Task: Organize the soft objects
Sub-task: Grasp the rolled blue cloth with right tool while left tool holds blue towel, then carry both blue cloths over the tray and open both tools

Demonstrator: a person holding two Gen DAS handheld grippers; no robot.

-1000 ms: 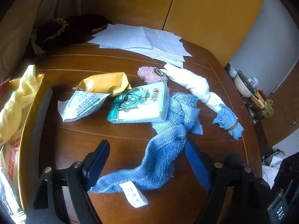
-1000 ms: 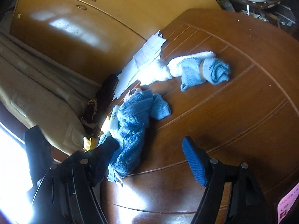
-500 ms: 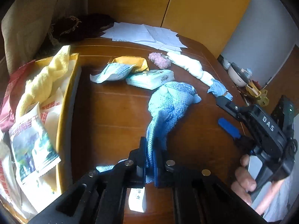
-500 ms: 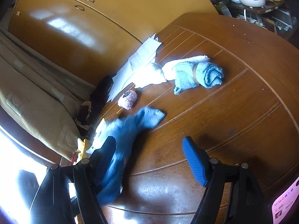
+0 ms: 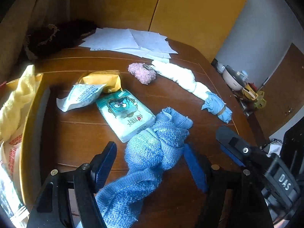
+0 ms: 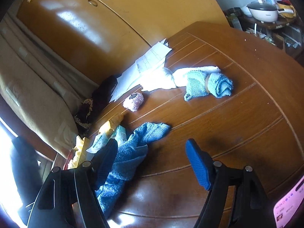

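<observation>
Jaws of the left tool (image 5: 150,163) have just opened wide, the blue towel (image 5: 152,152) lying loose between them on the desk (image 5: 76,133). Right tool (image 6: 152,159) gapes wide, empty.

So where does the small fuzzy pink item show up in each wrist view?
Left wrist: the pink item lies upper centre on the table, just left of the white towel roll.
Right wrist: left of centre, below the roll.
Shared landmark: the white papers.
</observation>
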